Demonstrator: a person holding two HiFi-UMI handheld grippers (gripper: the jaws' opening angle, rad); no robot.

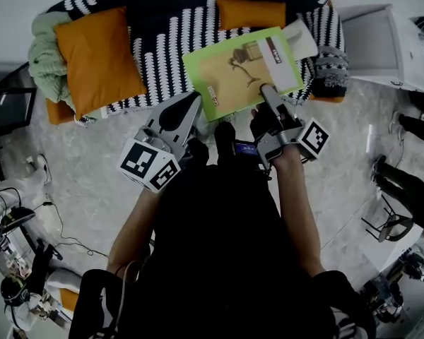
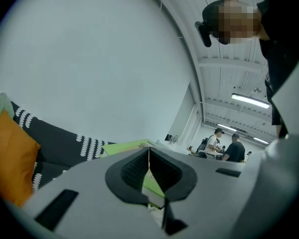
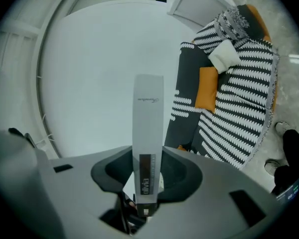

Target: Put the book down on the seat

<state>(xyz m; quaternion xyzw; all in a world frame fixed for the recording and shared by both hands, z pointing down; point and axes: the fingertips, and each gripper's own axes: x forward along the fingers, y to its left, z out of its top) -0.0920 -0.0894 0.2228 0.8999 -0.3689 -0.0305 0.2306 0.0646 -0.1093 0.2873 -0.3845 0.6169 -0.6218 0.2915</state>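
A green book (image 1: 233,69) with a white spine strip hangs tilted over the front of the sofa seat (image 1: 162,41), which has a black-and-white patterned cover. My right gripper (image 1: 266,89) is shut on the book's near right edge. In the right gripper view the white spine (image 3: 148,133) stands edge-on between the pads of that gripper (image 3: 148,183). My left gripper (image 1: 196,99) meets the book's near left corner. In the left gripper view its jaws (image 2: 149,163) are pressed together on a thin edge, with the green cover (image 2: 124,146) showing beyond them.
A large orange cushion (image 1: 99,58) and a pale green blanket (image 1: 46,55) lie on the sofa's left. A small orange cushion (image 1: 251,13) and a white pillow (image 1: 304,37) sit behind the book. A white cabinet (image 1: 381,44) stands to the right. Two people (image 2: 224,146) stand far off.
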